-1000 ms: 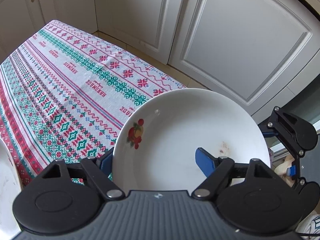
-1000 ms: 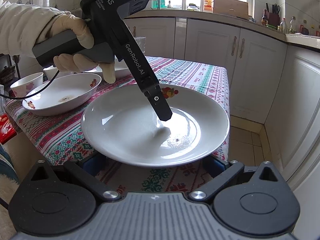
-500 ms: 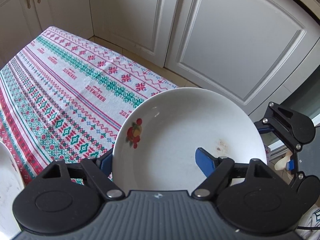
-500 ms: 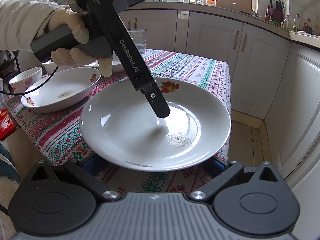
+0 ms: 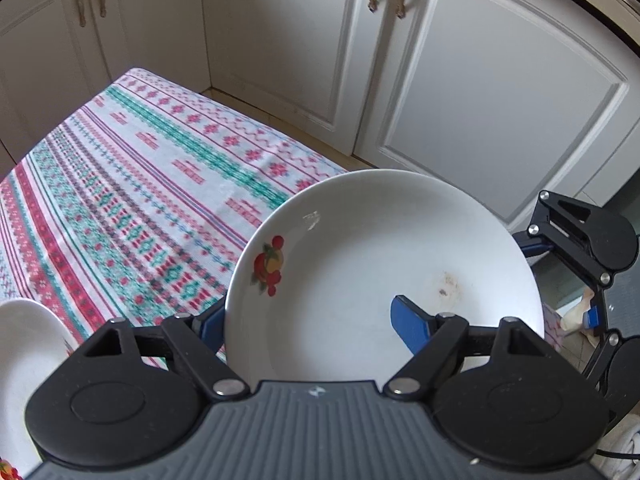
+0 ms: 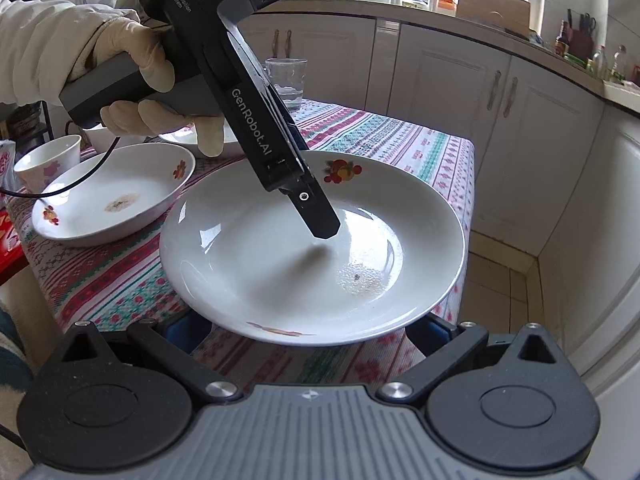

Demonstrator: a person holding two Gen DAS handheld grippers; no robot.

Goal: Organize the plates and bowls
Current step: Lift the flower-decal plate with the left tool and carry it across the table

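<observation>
Large white plate [image 6: 280, 272], fruit motif on rim, held above the table [image 6: 400, 140] edge; dried crumb stain inside. Left claw [image 5: 308, 320] clamped on its rim. Right claw [image 6: 308, 332] under near rim; grip cannot be told. Stained bowl [image 6: 116, 204] and cup [image 6: 48, 160] behind.

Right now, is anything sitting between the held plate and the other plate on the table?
Nothing visible: only bare tablecloth lies between the held plate, gripped by the left gripper, and the other plate.
</observation>
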